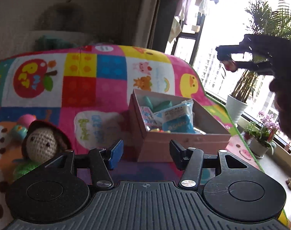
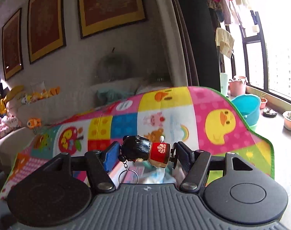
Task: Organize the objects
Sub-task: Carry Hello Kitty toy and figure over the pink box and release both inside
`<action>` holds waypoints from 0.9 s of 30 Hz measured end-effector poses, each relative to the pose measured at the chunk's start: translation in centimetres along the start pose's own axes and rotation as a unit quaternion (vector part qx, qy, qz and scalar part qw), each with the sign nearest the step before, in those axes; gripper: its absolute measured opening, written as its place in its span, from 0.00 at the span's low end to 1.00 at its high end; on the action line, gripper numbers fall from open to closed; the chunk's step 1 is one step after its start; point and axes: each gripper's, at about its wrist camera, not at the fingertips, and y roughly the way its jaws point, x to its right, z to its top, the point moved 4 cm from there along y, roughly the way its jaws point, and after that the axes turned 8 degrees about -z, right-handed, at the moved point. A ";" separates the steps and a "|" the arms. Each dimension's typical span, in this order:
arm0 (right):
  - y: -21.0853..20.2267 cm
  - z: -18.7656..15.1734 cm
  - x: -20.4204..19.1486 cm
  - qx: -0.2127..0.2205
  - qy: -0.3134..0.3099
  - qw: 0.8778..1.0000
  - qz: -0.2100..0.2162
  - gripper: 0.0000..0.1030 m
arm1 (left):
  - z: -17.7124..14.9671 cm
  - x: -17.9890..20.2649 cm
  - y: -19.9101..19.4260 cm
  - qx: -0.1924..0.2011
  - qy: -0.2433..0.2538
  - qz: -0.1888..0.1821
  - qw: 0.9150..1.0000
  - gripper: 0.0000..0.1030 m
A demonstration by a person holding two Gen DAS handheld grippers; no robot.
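Through the left wrist camera I see my left gripper (image 1: 146, 153) hanging wide apart and empty, low over the mat (image 1: 107, 88). I judge I am keeping it idle here, out of the other arm's way. Just ahead of its fingers sits the box (image 1: 183, 141), pink, open at the top, resting on the mat. Inside it lie a blue packet (image 1: 177, 124), a smaller pink and blue packet (image 1: 148, 115) and some teal pieces (image 1: 160, 104); a yellow and red bit shows at the near wall, too small to name. To my left a crochet doll (image 1: 40, 143) lies on the mat, not yet put away, with a round toy (image 1: 18, 132) just behind it. High on the right, dark against the window, the right gripper (image 1: 229, 65) hovers above the box.

Through the right wrist camera, that gripper (image 2: 146, 153) is clamped on a keychain doll (image 2: 145, 151), held sideways: black hair against the blue pad (image 2: 111, 157), its base end toward the other finger. Its ring (image 2: 128, 176) dangles free below. Under the doll I can make out a pink edge and pale wrappers, likely the box and its packets, though blurred. My judgement is that I hold it up here to drop it in. The dangling ring could catch on a wall.
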 end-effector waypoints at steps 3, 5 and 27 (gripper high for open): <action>3.9 2.5 -0.2 -0.014 0.019 0.999 -0.028 0.73 | -1.2 -1.3 -1.9 0.005 -0.013 0.013 1.000 0.56; 4.5 2.2 -0.1 -0.020 0.021 0.999 -0.036 0.76 | -1.7 -2.3 -3.0 0.011 -0.015 0.027 0.999 0.56; -0.7 -13.8 -7.8 -0.107 -0.172 0.979 0.025 0.89 | 4.3 -19.6 0.4 -0.009 -0.072 0.202 0.977 0.56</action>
